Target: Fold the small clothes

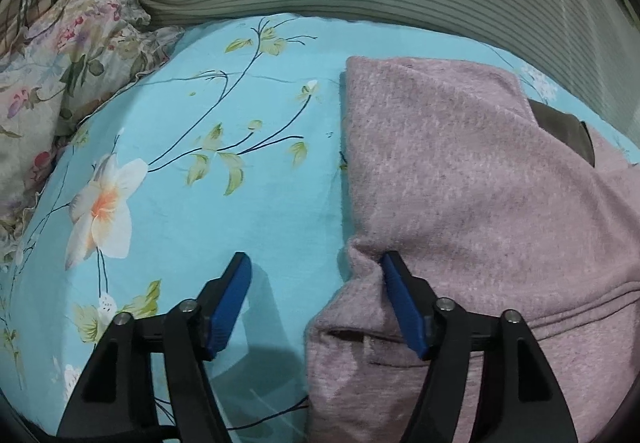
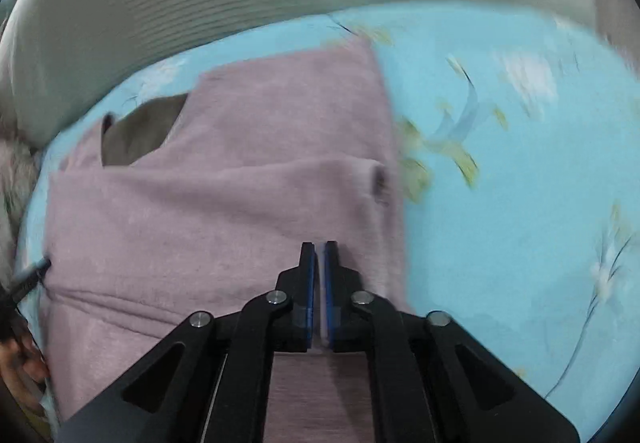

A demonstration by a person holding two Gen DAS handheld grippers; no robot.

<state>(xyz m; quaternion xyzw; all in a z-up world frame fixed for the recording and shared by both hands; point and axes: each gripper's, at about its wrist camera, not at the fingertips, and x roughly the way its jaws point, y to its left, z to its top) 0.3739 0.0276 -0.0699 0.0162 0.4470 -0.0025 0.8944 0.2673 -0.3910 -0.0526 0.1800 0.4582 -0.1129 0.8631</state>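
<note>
Left tool [image 1: 314,275] spread – right tool [image 2: 319,255] pinched

right view is motion-blurred; the bed [image 2: 500,203] print smears. the garment [image 1: 480,183] runs past the left view's lower edge.

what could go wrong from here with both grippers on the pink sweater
1. The left gripper is open, with only one finger pressed into the pink sweater near its edge; closing here may catch a single layer and drag the fold apart.
2. The right gripper looks shut above the sweater with nothing clearly between its pads, and its view is motion-blurred; a fast sweep could snag and rumple the folded sleeve.
</note>
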